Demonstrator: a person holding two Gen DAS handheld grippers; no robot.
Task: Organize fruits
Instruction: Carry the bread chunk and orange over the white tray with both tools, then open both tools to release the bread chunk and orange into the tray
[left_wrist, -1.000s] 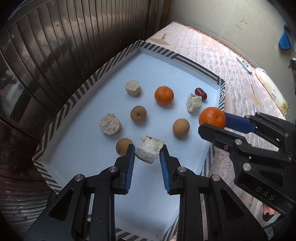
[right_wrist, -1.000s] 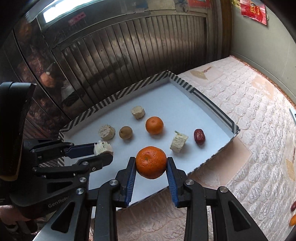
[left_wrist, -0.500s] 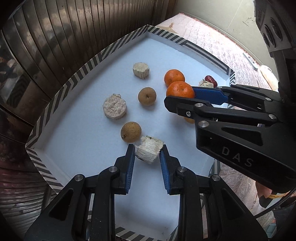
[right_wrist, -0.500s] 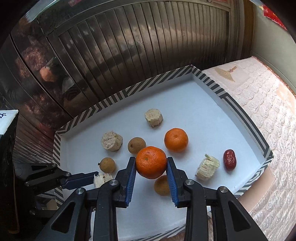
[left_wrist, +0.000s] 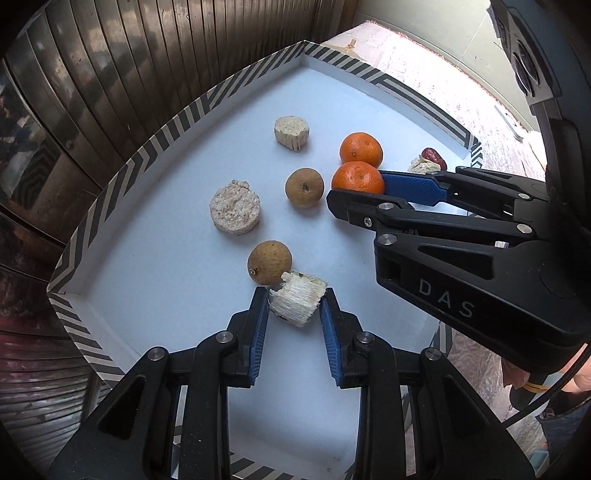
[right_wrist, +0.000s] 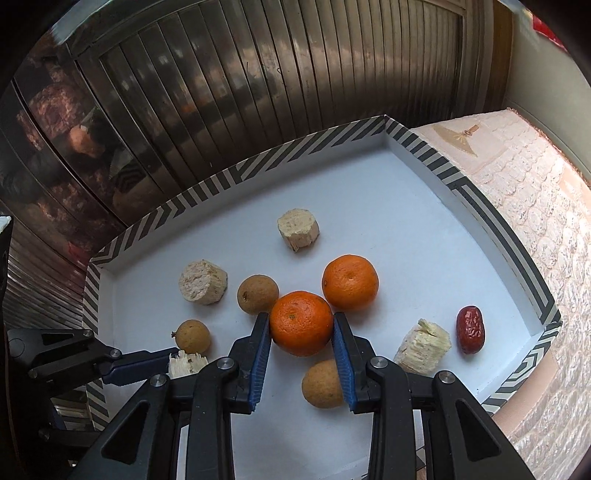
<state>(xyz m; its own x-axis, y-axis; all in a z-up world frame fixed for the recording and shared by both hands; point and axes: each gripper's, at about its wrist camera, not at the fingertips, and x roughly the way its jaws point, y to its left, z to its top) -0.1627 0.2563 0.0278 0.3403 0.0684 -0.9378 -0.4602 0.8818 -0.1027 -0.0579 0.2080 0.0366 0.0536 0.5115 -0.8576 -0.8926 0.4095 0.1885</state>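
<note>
A white tray (left_wrist: 155, 280) with a striped rim (right_wrist: 332, 142) holds the fruit. My left gripper (left_wrist: 295, 308) is shut on a pale fibrous sugarcane chunk (left_wrist: 298, 298), low over the tray beside a brown longan (left_wrist: 269, 261). My right gripper (right_wrist: 301, 326) is shut on an orange mandarin (right_wrist: 301, 322), held above the tray next to a second mandarin (right_wrist: 350, 282). In the left wrist view the held mandarin (left_wrist: 357, 178) sits just in front of the other one (left_wrist: 361, 148).
On the tray lie two pale round chunks (right_wrist: 202, 281) (right_wrist: 298, 229), more longans (right_wrist: 258, 293) (right_wrist: 322, 384), another sugarcane piece (right_wrist: 423, 345) and a red date (right_wrist: 470, 328). A dark slatted wall (right_wrist: 258, 92) stands behind. A quilted mattress (right_wrist: 535, 192) lies to the right.
My right gripper has carried the mandarin in over the tray, down beside the second mandarin. My left gripper has moved forward with the sugarcane chunk, closer to the longan.
</note>
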